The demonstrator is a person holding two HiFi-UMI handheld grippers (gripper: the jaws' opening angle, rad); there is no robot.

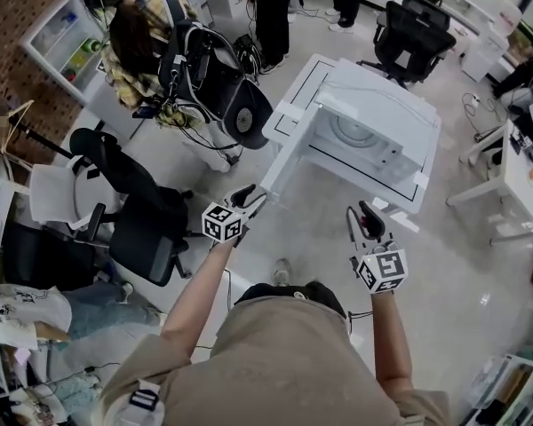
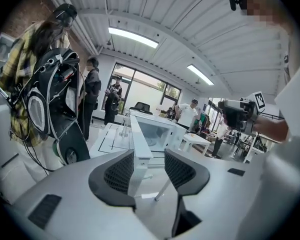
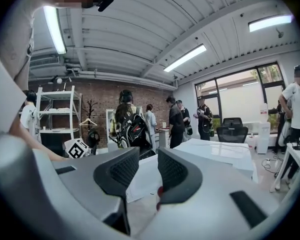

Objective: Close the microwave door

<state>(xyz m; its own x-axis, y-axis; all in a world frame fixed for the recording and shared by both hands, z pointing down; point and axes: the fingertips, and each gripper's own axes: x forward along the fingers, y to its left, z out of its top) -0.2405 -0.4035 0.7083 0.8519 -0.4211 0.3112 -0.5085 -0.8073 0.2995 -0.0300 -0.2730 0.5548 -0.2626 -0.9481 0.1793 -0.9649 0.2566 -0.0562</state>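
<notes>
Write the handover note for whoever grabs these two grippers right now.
Left gripper: jaws apart, nothing gripped. It is lined up on the free edge of the microwave door and close to it; whether it touches cannot be told.
Right gripper: jaws apart, empty, held short of the microwave.
The microwave stands on the white table with its door swung wide open and the cavity showing.
Done: door not yet closed.
Left: swing the door shut, probably with the left gripper.

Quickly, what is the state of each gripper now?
Left gripper: open, holding nothing.
Right gripper: open, holding nothing.
</notes>
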